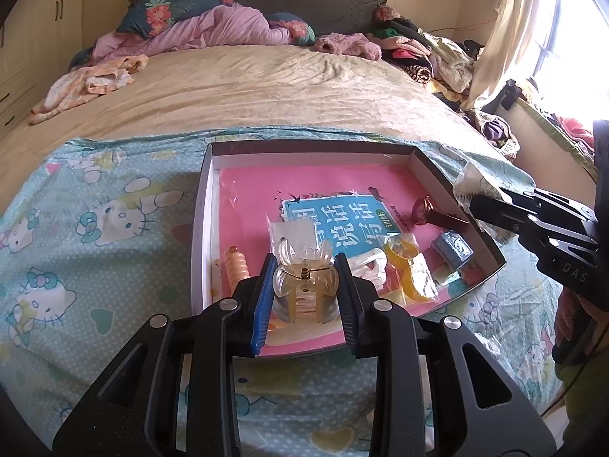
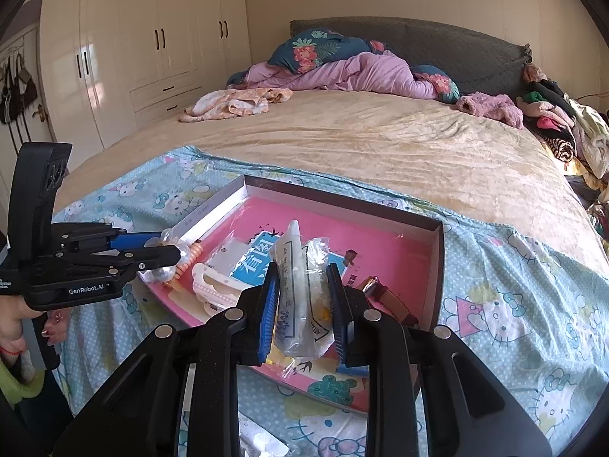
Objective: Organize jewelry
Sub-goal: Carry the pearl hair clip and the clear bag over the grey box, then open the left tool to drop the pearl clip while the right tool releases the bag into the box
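A shallow box (image 1: 203,205) with a pink book in it lies on the Hello Kitty sheet; it also shows in the right wrist view (image 2: 437,266). My left gripper (image 1: 306,266) is shut on a clear yellowish hair claw clip (image 1: 304,280), held over the box's near edge. My right gripper (image 2: 302,280) is shut on a clear plastic bag (image 2: 298,285) holding small items, above the box. In the box lie a red watch (image 1: 430,213), an orange spiral hair tie (image 1: 236,266), a yellow item in a bag (image 1: 407,266), a white clip (image 2: 209,289) and a small blue box (image 1: 455,249).
The box sits on a blue Hello Kitty sheet (image 1: 114,228) at the foot of a beige bed (image 1: 247,87). Bedding and clothes are piled at the headboard (image 2: 361,68) and the right side (image 1: 426,53). Wardrobes (image 2: 133,49) stand on the left. A window (image 1: 563,19) is on the right.
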`<state>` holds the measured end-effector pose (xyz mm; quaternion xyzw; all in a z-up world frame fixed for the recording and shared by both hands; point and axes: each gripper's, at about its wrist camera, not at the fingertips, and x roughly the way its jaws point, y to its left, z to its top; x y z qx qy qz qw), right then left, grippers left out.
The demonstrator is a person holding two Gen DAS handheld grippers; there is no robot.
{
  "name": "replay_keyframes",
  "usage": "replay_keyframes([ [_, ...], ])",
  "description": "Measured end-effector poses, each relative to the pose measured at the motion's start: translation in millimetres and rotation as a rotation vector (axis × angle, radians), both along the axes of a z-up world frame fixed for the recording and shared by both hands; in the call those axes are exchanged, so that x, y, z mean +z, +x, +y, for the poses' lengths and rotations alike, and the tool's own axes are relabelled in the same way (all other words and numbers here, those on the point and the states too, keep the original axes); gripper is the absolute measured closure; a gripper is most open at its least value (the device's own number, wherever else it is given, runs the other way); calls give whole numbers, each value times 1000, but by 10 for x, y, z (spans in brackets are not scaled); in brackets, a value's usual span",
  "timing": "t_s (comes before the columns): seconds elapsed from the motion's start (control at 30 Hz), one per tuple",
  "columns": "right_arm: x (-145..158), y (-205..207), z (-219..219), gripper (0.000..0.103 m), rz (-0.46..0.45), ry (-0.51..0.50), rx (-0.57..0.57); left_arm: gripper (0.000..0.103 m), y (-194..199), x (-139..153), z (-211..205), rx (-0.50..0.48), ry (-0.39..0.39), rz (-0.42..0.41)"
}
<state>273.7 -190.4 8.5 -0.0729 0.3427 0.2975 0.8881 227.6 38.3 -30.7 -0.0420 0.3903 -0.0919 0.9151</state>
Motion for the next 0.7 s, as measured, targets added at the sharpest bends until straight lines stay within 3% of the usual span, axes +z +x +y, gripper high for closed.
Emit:
replay_keyframes([
  [0.7,-482,97,261,79,125,-37,42,80,54,-216,98,22,46,49],
])
